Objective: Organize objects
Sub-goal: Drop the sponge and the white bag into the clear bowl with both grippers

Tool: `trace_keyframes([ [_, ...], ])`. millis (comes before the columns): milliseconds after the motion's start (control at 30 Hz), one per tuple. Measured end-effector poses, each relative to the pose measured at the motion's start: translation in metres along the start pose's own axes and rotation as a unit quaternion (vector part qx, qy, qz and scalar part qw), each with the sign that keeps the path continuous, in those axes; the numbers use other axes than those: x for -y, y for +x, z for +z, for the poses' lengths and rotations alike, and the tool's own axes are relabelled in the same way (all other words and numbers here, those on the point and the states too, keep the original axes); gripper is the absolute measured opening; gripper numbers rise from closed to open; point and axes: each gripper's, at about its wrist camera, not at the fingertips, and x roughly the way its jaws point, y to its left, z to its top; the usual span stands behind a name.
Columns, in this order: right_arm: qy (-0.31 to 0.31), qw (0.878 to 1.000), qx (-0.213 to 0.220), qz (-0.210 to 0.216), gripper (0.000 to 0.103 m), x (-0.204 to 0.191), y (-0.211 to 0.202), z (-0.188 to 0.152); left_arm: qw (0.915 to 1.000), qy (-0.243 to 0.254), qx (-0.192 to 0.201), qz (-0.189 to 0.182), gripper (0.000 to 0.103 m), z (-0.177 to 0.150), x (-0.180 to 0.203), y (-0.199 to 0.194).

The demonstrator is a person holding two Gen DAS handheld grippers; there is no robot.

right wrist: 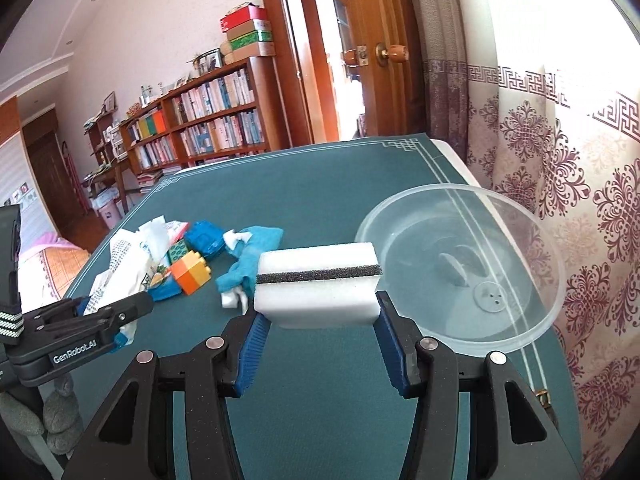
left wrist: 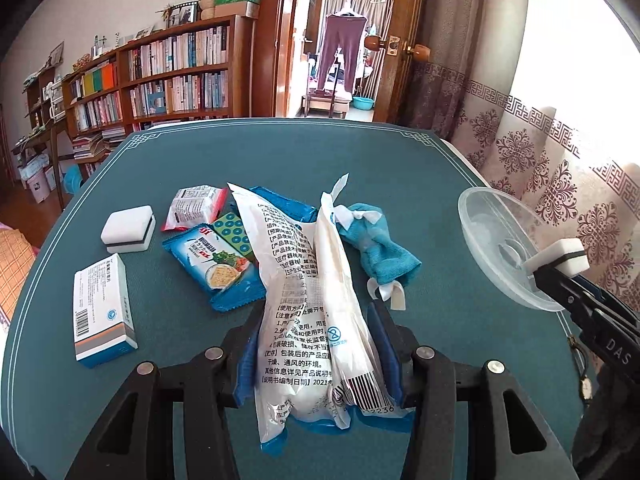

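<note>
My left gripper (left wrist: 316,344) is shut on a white printed plastic packet (left wrist: 304,296) and holds it over the green table mat (left wrist: 280,152). My right gripper (right wrist: 320,320) is shut on a white sponge with a black stripe (right wrist: 318,280); it also shows in the left wrist view (left wrist: 560,258) next to the clear plastic bowl (left wrist: 500,240). The bowl (right wrist: 460,264) sits at the table's right edge and holds nothing.
On the mat lie a second sponge (left wrist: 128,229), a medicine box (left wrist: 102,316), a blue cracker packet (left wrist: 216,264), a red-white packet (left wrist: 194,208), a blue cloth (left wrist: 380,248) and an orange-yellow toy brick (right wrist: 190,272). Curtains hang on the right, bookshelves stand behind.
</note>
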Motion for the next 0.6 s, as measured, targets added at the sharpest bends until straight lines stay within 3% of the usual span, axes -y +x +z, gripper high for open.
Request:
trace_keyframes([
  [233,0.052,0.995,-0.037,-0.073,0.053,0.066,0.017,0.011,0.9988,0.035,0.006,-0.035,0.053,0.015,0.041,0.005],
  [533,0.081,0.99,-0.058,-0.096,0.055,0.102,0.025,0.011,0.9937,0.08,0.002,-0.079,0.053,0.029,0.097,0.023],
  [600,0.082,0.99,-0.056,-0.098,0.06,0.103,0.024,0.012,0.9926,0.084,0.0,-0.088,0.053,0.034,0.106,0.028],
])
